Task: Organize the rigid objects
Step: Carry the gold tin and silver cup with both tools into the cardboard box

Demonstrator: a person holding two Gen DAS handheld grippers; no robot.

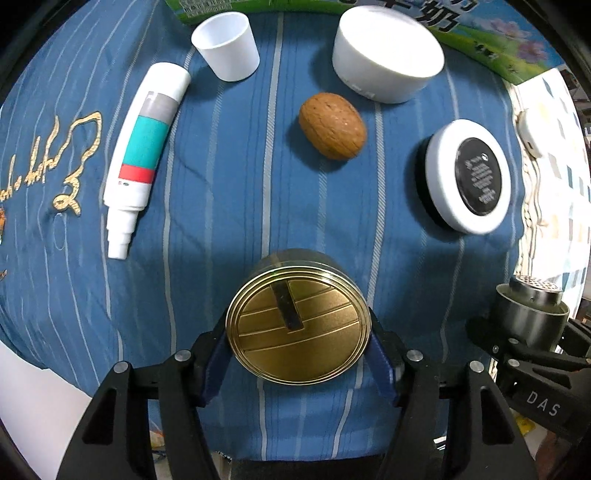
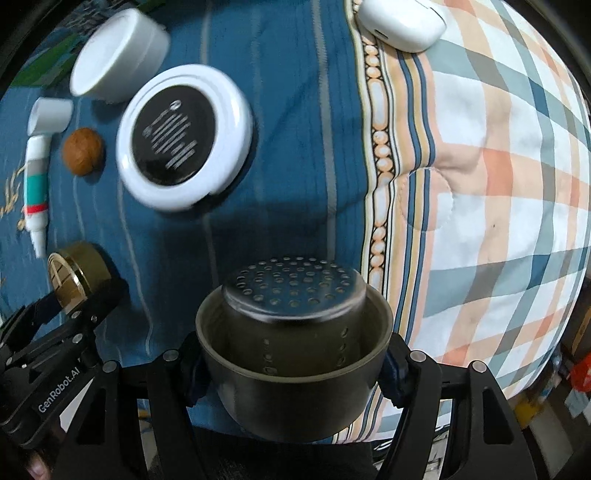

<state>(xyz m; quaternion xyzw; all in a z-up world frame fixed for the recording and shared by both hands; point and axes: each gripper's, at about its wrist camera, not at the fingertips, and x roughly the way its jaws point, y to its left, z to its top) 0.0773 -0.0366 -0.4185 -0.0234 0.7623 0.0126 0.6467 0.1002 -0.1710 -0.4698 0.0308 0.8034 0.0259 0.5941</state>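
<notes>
We hold the left gripper (image 1: 298, 341) pointing straight down over a blue striped cloth (image 1: 221, 192), and it is clamped on a round gold tin (image 1: 298, 320) whose ribbed lid faces the camera, its blue pads pressing both sides of the tin. Our right gripper (image 2: 293, 363) grasps a dark metal cup (image 2: 293, 354) with a perforated strainer insert (image 2: 293, 286) sitting inside it, the pads squeezing the cup's wall from either side. The surface under the cloth is soft and quilted, so we take it for a bed rather than a tabletop, though the fisheye view leaves that uncertain. Ahead of the tin on the blue cloth lies a brown walnut (image 1: 332, 126), and beyond it a white round box (image 1: 388, 59) stands near a small white cup (image 1: 226, 46) that is tipped on its side. To the left a white tube (image 1: 142, 155) with teal and red bands lies lengthwise, nozzle toward us, beside gold embroidery (image 1: 70, 162) on the cloth. To the right a white disc with a black label (image 1: 469, 175) rests near the cloth's edge. In the right wrist view a plaid quilt (image 2: 498, 184) adjoins the blue cloth, and a white earbud case (image 2: 402, 24) sits at its top edge. A green printed carton (image 1: 491, 40) runs along the far side.
</notes>
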